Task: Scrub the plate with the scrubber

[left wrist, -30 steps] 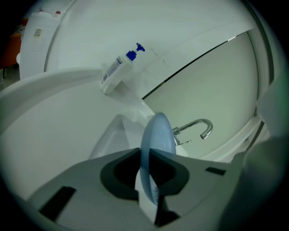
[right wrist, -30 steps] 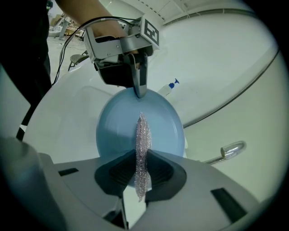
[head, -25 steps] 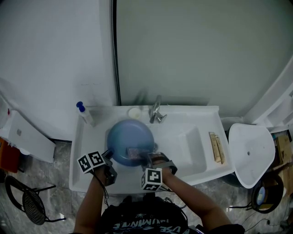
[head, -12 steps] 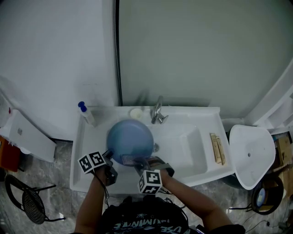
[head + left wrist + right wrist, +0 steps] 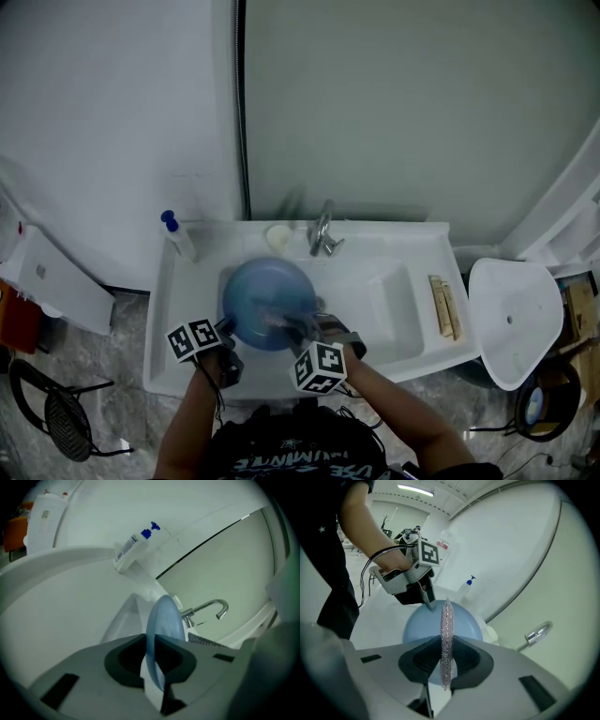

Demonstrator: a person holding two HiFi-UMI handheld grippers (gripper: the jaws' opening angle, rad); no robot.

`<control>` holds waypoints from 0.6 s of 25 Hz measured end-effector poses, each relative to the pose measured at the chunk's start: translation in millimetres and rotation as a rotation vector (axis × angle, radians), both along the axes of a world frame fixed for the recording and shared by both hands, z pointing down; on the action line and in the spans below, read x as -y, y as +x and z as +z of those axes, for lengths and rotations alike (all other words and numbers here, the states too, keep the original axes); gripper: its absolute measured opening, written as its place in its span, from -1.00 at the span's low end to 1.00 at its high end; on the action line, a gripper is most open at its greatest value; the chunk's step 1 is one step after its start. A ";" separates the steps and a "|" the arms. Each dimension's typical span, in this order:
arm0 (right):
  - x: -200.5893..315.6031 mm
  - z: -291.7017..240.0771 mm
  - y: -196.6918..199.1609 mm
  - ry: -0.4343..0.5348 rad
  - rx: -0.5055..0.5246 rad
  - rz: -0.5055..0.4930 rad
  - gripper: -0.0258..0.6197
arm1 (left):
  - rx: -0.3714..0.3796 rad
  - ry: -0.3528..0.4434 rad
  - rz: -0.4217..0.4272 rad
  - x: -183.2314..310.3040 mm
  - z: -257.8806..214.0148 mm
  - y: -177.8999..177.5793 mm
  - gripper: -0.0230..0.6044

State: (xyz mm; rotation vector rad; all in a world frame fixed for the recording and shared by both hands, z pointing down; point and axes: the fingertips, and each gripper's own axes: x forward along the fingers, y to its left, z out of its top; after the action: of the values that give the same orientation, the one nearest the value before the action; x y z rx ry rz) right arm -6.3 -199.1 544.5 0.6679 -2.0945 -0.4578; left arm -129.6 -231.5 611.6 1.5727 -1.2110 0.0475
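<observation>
Blue plate [image 5: 269, 300]: centre of the head view, over the left part of the white sink [image 5: 380, 295], just below the faucet [image 5: 322, 231]; held tilted, face turned toward the right-hand tool. Left gripper [image 5: 153, 640]: jaws clenched on the plate's rim at its lower-left edge. Right gripper [image 5: 446, 639]: jaws pinched on a thin, sparkly mesh scrubber [image 5: 447, 616], standing edge-on just before the plate's face; contact not confirmable. Handling, as judged: plate rigid, light, probably plastic, smooth and likely slippery when wet, best taken deep on the rim, as here; scrubber soft, floppy, nearly weightless, best gripped near its middle, leaving a free margin to flex against the plate. Soap bottle [image 5: 176, 234] at upper left of the sink.
</observation>
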 end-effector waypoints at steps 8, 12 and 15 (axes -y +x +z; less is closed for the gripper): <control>16.2 6.3 35.1 -0.028 0.034 0.126 -0.68 | 0.033 -0.057 0.056 -12.2 24.4 10.2 -0.79; 15.3 23.8 49.8 -0.082 0.037 0.163 -0.68 | 0.067 -0.099 0.096 -15.7 41.8 16.5 -0.79; 12.1 38.9 57.5 -0.121 0.027 0.175 -0.68 | 0.080 -0.133 0.109 -16.6 54.4 19.3 -0.79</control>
State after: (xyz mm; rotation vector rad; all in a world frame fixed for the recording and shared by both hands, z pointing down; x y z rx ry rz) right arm 51.2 -211.1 583.4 0.7810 -2.0495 -0.2237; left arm -110.3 -214.9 666.0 1.5312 -1.1589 0.2592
